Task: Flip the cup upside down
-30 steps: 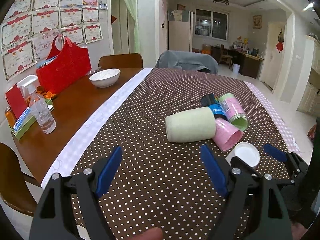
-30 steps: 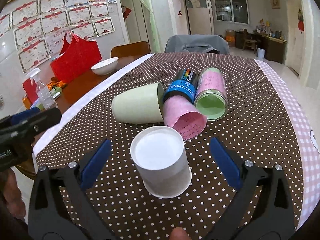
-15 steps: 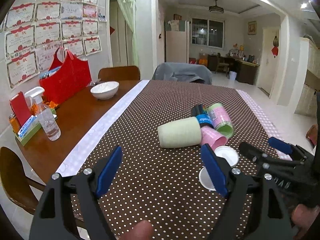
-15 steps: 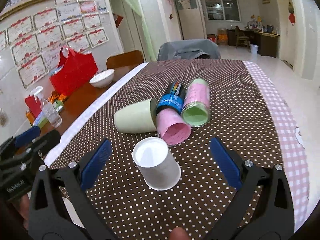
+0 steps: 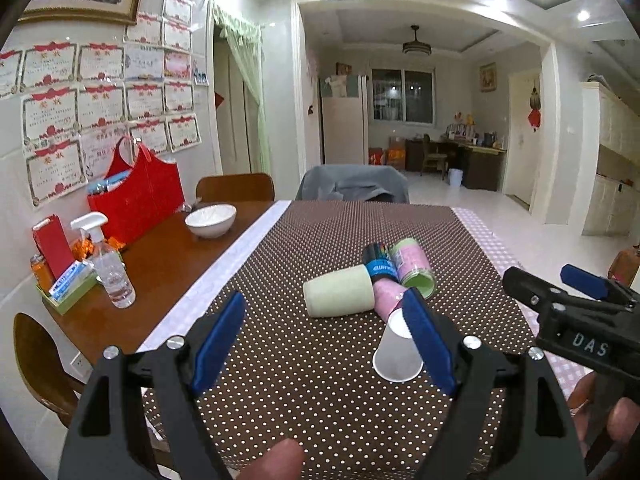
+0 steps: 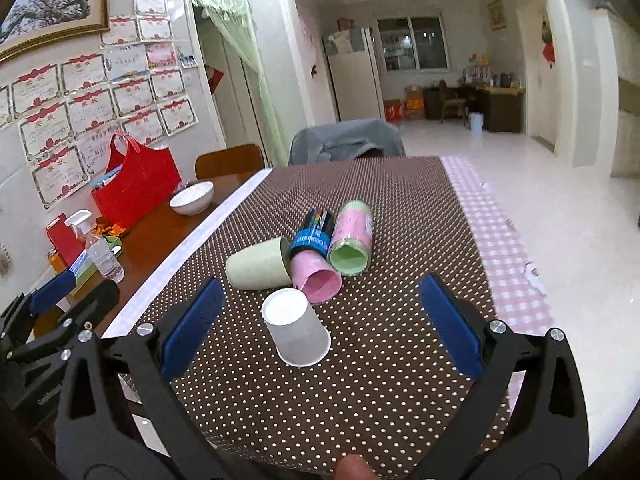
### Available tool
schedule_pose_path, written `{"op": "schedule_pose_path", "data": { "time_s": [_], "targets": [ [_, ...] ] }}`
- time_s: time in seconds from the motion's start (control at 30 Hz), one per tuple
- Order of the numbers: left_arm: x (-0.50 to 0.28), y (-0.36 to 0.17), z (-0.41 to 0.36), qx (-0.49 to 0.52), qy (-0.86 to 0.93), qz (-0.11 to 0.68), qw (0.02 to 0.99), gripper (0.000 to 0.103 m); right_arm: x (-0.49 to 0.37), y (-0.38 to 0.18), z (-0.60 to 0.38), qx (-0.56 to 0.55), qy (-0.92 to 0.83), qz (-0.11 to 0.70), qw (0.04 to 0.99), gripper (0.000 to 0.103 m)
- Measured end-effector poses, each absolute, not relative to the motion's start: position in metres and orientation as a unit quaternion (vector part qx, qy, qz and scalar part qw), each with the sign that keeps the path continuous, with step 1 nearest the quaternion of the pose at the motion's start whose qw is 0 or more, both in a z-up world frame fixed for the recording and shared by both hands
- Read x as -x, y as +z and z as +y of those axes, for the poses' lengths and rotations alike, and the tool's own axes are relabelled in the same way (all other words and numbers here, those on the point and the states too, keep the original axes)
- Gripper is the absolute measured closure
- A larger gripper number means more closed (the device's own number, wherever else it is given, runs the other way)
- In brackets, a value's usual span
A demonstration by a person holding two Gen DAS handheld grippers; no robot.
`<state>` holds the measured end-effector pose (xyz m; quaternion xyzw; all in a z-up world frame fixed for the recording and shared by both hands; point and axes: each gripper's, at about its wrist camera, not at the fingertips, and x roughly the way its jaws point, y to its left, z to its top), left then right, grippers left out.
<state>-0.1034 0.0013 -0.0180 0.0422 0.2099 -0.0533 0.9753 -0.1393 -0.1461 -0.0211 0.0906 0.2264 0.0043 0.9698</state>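
A white paper cup (image 6: 297, 332) stands upside down, mouth on the brown dotted tablecloth (image 6: 360, 392), its base up. It also shows in the left wrist view (image 5: 396, 350), partly behind my left gripper's right finger. My right gripper (image 6: 320, 328) is open and empty, raised above and behind the cup. My left gripper (image 5: 324, 344) is open and empty, to the cup's left. Behind the cup lie a pale green cup (image 6: 258, 264), a pink cup (image 6: 316, 280), a black-and-blue cup (image 6: 314, 234) and a pink-and-green cup (image 6: 352, 240), all on their sides.
A white bowl (image 5: 211, 220), a spray bottle (image 5: 106, 268) and a red bag (image 5: 138, 196) stand on the bare wood at the left. Chairs stand at the table's far end (image 5: 354, 184). The table's right edge with pink checked cloth (image 6: 496, 240) drops to the floor.
Both grippers have pulled back and risen away from the cups. The white cup stays upside down where it stood; it now looks smaller and further off.
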Motion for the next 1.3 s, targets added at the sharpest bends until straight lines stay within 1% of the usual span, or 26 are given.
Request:
{"op": "schedule_pose_path", "data": {
  "time_s": [0.37, 0.8, 1.3],
  "targets": [
    [0.135, 0.011, 0.008, -0.016, -0.044, 0.179, 0.983, 0.023, 0.186, 0.001, -0.140, -0.055, -0.034, 0.173, 0.983, 0.006],
    [0.156, 0.022, -0.001, -0.031, -0.049, 0.155, 0.986, 0.023, 0.200, 0.011, -0.138, -0.046, -0.048, 0.151, 0.986, 0.006],
    [0.157, 0.023, -0.002, -0.034, -0.046, 0.151, 0.987, 0.023, 0.200, 0.013, -0.138, -0.046, -0.048, 0.151, 0.986, 0.006]
  ]
}}
